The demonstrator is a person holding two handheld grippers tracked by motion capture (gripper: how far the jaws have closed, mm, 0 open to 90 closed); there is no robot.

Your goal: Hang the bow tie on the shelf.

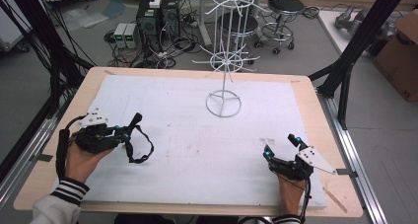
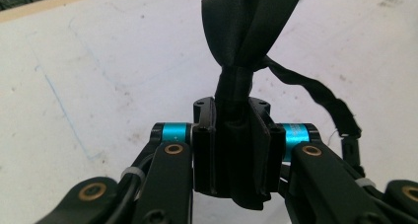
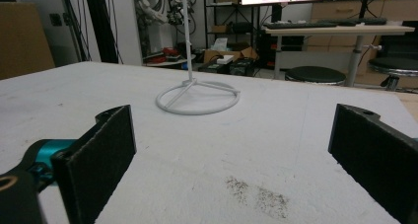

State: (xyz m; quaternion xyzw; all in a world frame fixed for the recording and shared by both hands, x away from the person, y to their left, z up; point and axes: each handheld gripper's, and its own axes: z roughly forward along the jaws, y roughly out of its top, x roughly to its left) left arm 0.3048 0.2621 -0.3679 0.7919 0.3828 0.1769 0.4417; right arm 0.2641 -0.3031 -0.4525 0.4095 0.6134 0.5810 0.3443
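Observation:
A black bow tie [image 2: 246,31] with a thin neck strap [image 1: 140,147] is pinched at its middle knot by my left gripper [image 1: 125,130], which is shut on it at the left of the white mat; one wing [image 1: 134,119] sticks up past the jaws and the strap loops down onto the mat. My right gripper [image 1: 281,146] stands open near the mat's front right, nothing between its pads [image 3: 98,155]. A white wire display stand [image 1: 225,61] with radiating hook arms rises from a ring base [image 3: 197,99] at the back centre, ahead of the right gripper.
The wooden table [image 1: 305,81] frames the white mat [image 1: 197,135]. A dark smudge [image 3: 259,194] marks the mat near the right gripper. Black frame posts [image 1: 362,41] stand at the right, and stools [image 1: 283,9] and computer boxes [image 1: 157,17] are on the floor beyond.

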